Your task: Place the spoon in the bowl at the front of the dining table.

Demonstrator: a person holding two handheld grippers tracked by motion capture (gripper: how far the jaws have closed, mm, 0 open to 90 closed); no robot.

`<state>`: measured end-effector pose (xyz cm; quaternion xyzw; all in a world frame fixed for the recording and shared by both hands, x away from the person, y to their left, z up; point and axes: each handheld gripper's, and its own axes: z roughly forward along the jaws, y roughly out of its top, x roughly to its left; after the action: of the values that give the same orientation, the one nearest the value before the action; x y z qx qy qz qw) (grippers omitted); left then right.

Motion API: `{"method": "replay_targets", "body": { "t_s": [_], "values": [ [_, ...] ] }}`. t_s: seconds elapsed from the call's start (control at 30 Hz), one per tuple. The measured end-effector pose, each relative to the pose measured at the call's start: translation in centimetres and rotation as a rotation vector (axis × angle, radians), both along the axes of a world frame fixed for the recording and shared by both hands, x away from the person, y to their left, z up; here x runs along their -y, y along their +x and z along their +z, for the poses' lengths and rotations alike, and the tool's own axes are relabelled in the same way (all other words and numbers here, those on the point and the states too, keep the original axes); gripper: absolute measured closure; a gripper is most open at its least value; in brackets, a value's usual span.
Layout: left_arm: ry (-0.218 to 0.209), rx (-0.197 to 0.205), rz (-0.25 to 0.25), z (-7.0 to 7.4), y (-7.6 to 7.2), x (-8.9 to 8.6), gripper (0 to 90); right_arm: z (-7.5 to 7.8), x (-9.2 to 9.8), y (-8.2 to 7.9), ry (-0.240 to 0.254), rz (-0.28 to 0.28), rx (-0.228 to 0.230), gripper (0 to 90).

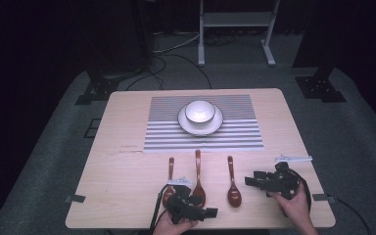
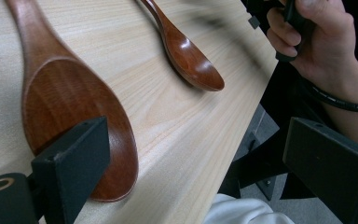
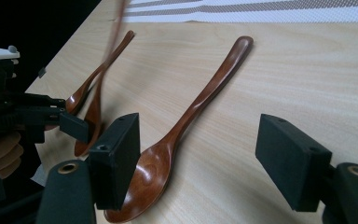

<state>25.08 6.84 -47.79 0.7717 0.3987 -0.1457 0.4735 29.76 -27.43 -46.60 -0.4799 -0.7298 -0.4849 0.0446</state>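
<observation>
- Dark floor and black stands surround a pale wooden table [image 1: 127, 147], with a striped mat [image 1: 235, 129] in the upper middle of the high view; on it sits a white bowl [image 1: 199, 111] on a white plate [image 1: 214, 125].
- Three brown wooden spoons lie side by side in the lower half of the high view, handles pointing up toward the mat and bowls down toward the person: the left spoon [image 1: 169, 185], the middle spoon [image 1: 198, 178] and the right spoon [image 1: 233, 186].
- At the bottom centre-left, the left gripper [image 1: 210, 213] sits low beside the middle spoon's bowl. In its own view the jaws stand wide apart and hold nothing; one jaw rests at the edge of the middle spoon [image 2: 74, 116] while the other hangs past the table edge.
- At the lower right, the right gripper [image 1: 249, 181] points left toward the right spoon. In its own view the jaws are wide apart and empty, with the right spoon [image 3: 182, 126] lying just inside the left-hand jaw, its long axis running away toward the top of the frame.
- Each gripper is nearest a different spoon; judging by the framing, the right one looks better lined up, needing only to centre across the spoon's neck and close.
</observation>
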Motion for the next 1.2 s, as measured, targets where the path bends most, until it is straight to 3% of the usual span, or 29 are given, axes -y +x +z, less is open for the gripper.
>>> {"method": "replay_targets", "body": {
  "t_s": [0.13, 0.3, 0.9, 1.2],
  "values": [
    [-0.005, -0.003, 0.004, -0.1, 0.0, -0.1, 6.2, 0.7, -0.3, 0.4, 0.001, 0.011, 0.01, 29.6],
    [-0.006, 0.0, 0.004, -0.1, 0.1, -0.1, 6.2, 1.1, -1.1, 1.2, 0.02, 0.015, -0.015, 29.3],
    [-0.01, 0.0, -0.005, -0.1, 0.2, -0.2, 6.3, 3.6, -6.2, 4.4, -0.078, 0.128, -0.036, 27.7],
    [-0.013, 0.0, -0.005, -0.2, 0.2, -0.3, 6.2, 4.1, -8.3, 5.9, -0.093, 0.153, -0.042, 27.6]
  ]
}}
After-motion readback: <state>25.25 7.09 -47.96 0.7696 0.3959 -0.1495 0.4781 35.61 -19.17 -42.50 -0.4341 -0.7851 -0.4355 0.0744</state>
